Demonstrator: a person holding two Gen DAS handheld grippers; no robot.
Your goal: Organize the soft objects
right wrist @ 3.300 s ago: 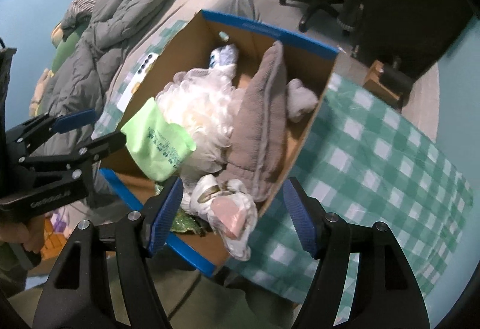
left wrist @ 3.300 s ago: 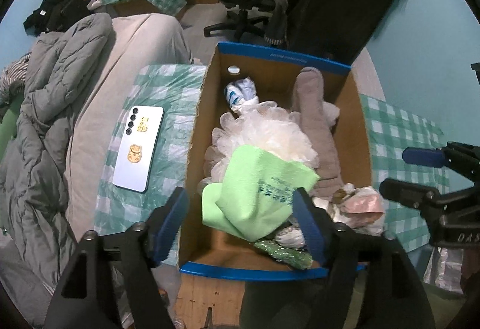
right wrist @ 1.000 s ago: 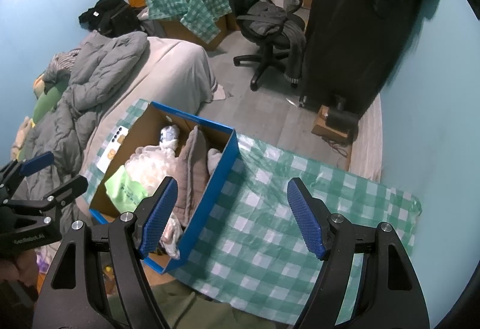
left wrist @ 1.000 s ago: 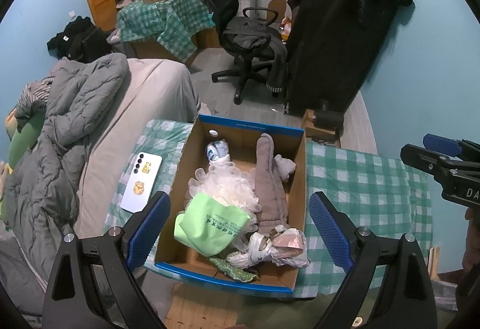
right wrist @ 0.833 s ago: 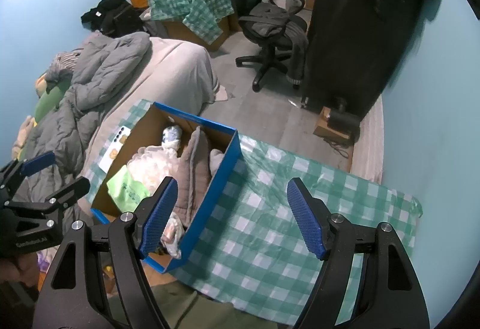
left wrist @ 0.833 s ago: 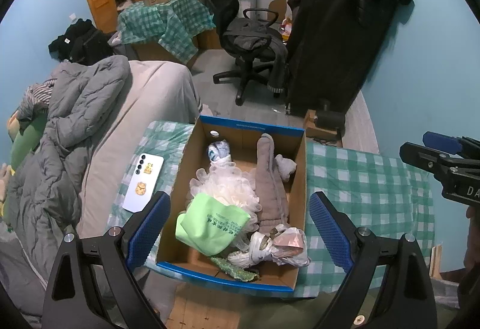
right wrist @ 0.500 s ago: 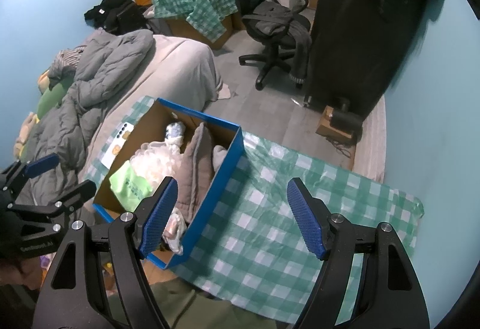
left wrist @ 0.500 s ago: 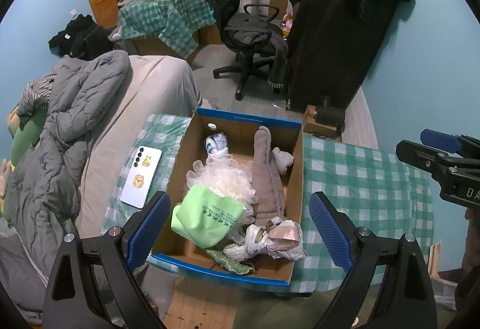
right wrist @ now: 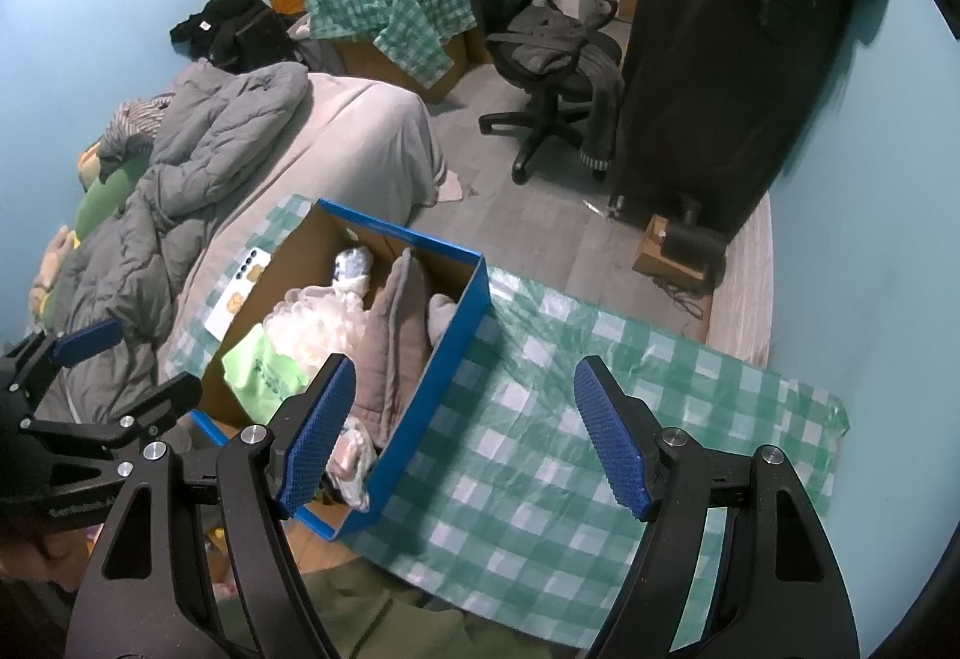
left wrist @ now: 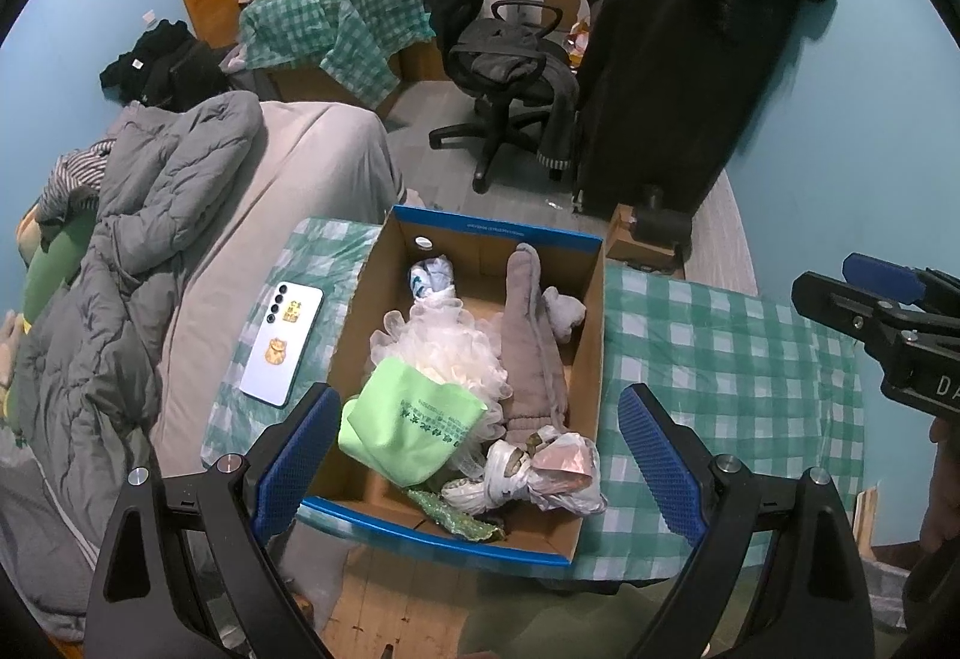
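Both the left gripper (left wrist: 474, 443) and right gripper (right wrist: 465, 434) hang wide, empty. Soft stuff's piled in the cardboard box (left wrist: 591, 323) on the bench (left wrist: 732, 359). I'd drop straight onto the green cloth (left wrist: 408, 425) at 6 o'clock; looks loose, hard to tell.

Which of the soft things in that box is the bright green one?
The folded green cloth, near the box's front left; the others are white, grey or pinkish.
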